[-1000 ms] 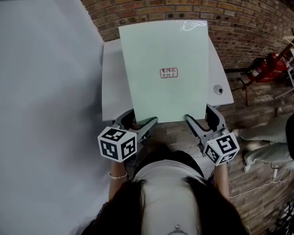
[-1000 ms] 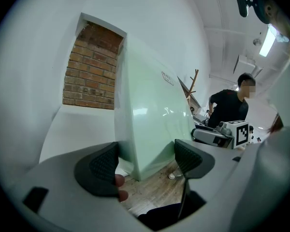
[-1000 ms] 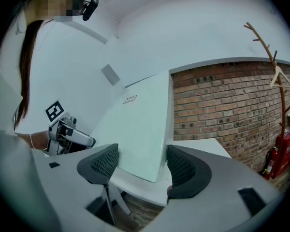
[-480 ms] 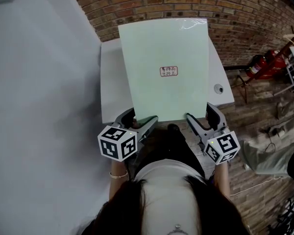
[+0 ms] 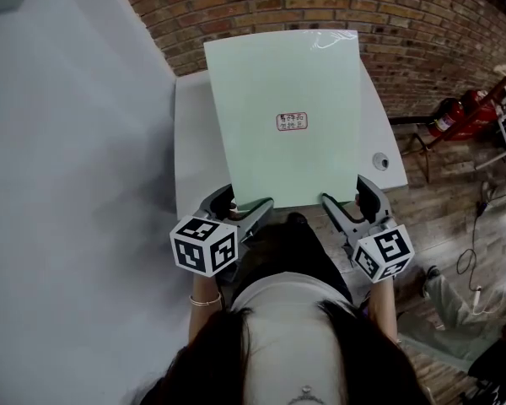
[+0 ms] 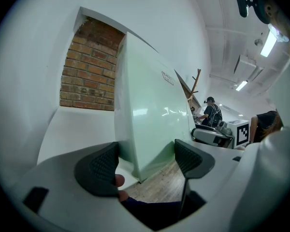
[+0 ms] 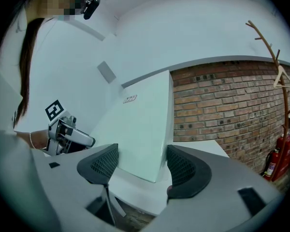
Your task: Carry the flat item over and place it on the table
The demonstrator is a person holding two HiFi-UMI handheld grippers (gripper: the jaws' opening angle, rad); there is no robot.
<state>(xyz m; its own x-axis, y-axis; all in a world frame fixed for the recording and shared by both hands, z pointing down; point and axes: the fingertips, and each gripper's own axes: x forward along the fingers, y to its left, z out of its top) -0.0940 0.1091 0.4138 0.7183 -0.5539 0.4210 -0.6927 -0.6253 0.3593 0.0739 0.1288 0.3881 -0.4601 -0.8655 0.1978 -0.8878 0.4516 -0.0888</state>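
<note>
While both grippers carry the load, I record the pale green panel (image 5: 282, 116) tilted above the white table (image 5: 188, 142), its far edge raised toward the brick wall (image 5: 405, 24) and its near edge overhanging the table's front edge. A small label (image 5: 292, 121) with red print sits near the middle of the panel's upper face. The left gripper (image 6: 145, 161) has its jaws closed on the panel's near left corner, with the ribbed pads on either side of the sheet and the corner tip hanging over the wooden floor. The right gripper (image 7: 137, 166) has its jaws closed on the near right corner in the same manner, one pad against the face and the other against the edge side. From the head view I cannot tell whether any part of the panel touches the tabletop. A small round object (image 5: 379, 160) lies on the table's right side, just beside the panel's right edge. A red fire extinguisher (image 5: 449, 116) stands at the foot of the wall, well apart from the table on the right.
</note>
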